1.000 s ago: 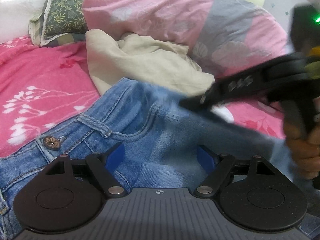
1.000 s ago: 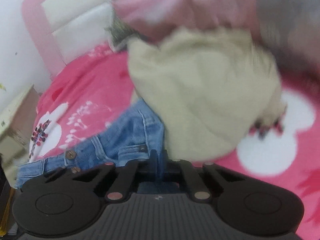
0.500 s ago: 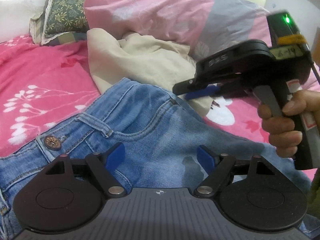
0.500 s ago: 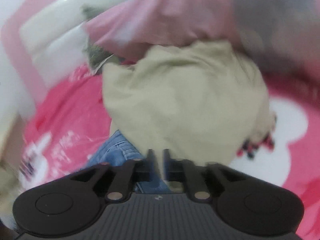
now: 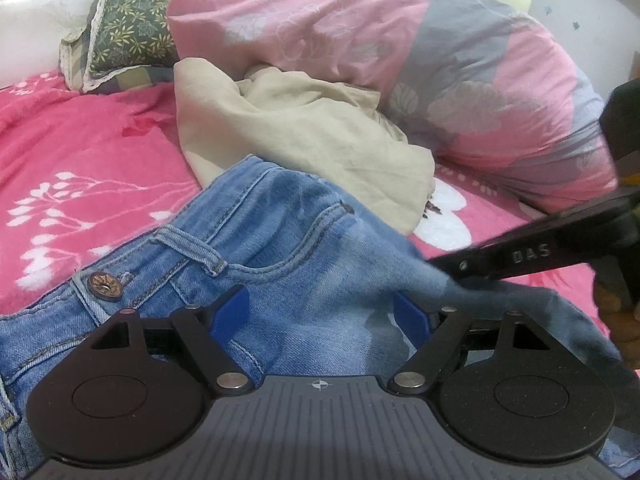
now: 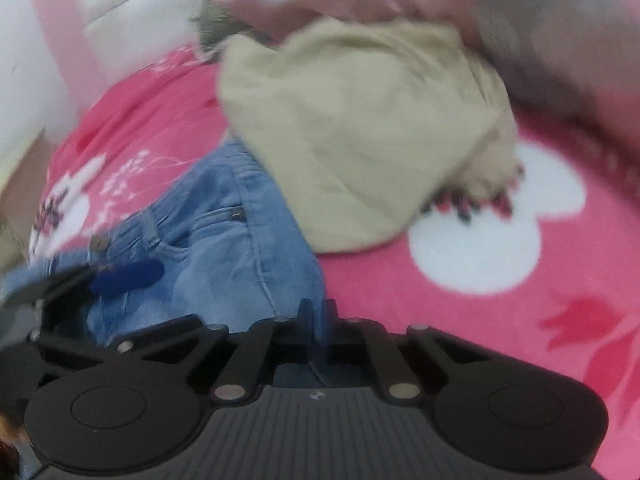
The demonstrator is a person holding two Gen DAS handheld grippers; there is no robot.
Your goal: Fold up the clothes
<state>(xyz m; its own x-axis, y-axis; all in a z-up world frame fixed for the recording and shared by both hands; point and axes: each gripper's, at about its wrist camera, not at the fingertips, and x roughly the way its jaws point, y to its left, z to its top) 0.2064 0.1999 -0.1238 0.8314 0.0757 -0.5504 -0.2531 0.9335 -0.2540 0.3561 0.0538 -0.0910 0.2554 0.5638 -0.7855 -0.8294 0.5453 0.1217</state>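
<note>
One pair of blue jeans (image 5: 280,256) is being spread on the bed's pink floral blanket (image 5: 80,152), its waistband, one metal button (image 5: 105,286) and one belt loop (image 5: 188,246) being shown just ahead of the left gripper (image 5: 322,314). The left gripper's two blue-padded fingers (image 5: 230,312) are being held wide apart over the denim, with nothing being pinched between them; the fabric is lying below and between them.

The right gripper (image 6: 318,314) is being seen from the left wrist view as a black body coming in from the right of the left fingers, low over the denim. In its own view, which is blurred, its two fingers (image 6: 306,312) are being held nearly together, and an edge of the jeans (image 6: 248,248) is being gripped in the narrow gap between them. The left gripper's blue pad is being shown to the left of those fingers, over the jeans.

One crumpled beige garment (image 5: 304,140) is lying beyond the fingers of both grippers, touching the far edge of the jeans. Behind it, one large pink-and-grey quilt (image 5: 420,60) is being bunched up, and one dark leaf-patterned pillow (image 5: 124,28) is leaning to the far left, against the white headboard (image 5: 36,4).
</note>
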